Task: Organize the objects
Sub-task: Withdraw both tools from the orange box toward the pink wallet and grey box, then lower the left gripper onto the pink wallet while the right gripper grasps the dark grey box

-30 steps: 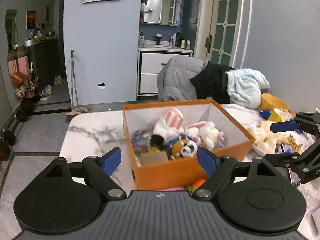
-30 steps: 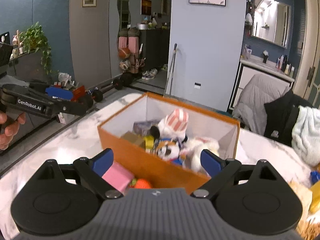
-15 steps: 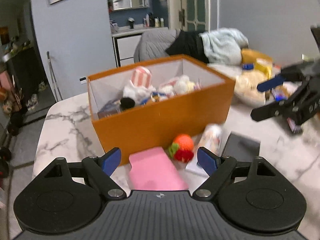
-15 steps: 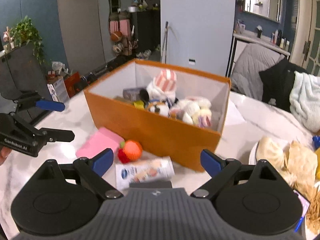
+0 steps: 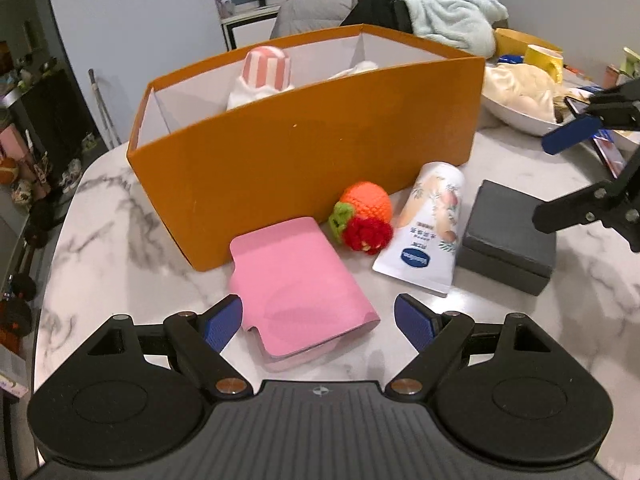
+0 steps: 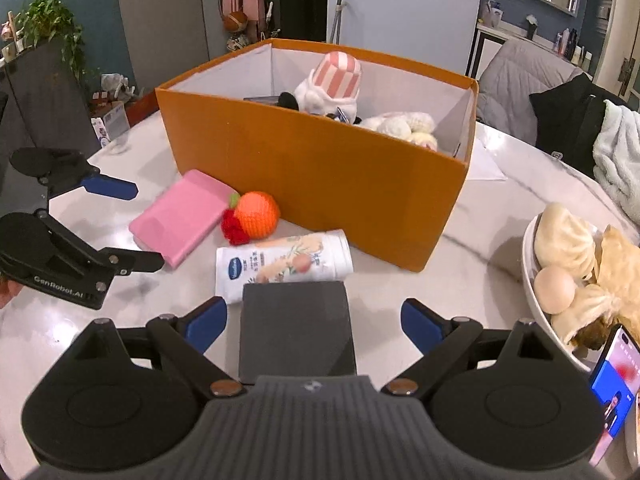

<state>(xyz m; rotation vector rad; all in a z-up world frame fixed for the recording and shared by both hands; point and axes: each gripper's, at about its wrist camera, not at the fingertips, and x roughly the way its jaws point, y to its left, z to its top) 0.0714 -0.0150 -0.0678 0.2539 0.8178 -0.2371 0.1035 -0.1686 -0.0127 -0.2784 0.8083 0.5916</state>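
Layout, left to right along the white marble-patterned tabletop [image 5: 120, 232]:

- Left gripper [image 5: 318, 322]: black two-finger tongs with blue pads, tilted down at the table. Jaws wide apart, gripping nothing. Near end of flat pink rectangular case [image 5: 300, 284] lying in the gap between the pads; contact with the left pad not determinable. Seen from the right wrist view as well [image 6: 120, 224], jaws spread, just left of the pink case.
- Pink case: flat on the table, far end just in front of the tall orange cardboard box [image 5: 312, 152].
- Orange box: open top, white inside walls, standing behind the whole row of loose items. Contents: pink-and-white striped plush toy [image 6: 336, 76] and cream-coloured soft toys [image 6: 404, 124], partly hidden by the front wall.
- Crocheted orange ball with green leaf and red flower [image 5: 364, 216]: right of the pink case, close against the box front.
- White squeeze tube with peach print and blue oval logo [image 5: 428, 236]: lying on its side beside the crocheted ball, cap end toward the box.
- Dark grey rectangular box [image 6: 296, 328]: flat on the table, touching or just short of the tube.
- Right gripper [image 6: 314, 326]: same black and blue build, jaws wide apart, straddling the grey box with clear gaps on both sides; nothing gripped.
- White bowl of steamed buns and an egg [image 6: 560, 264]: far right, apart from the row.
- Lit smartphone [image 6: 616, 380]: at the right edge, beside the bowl.
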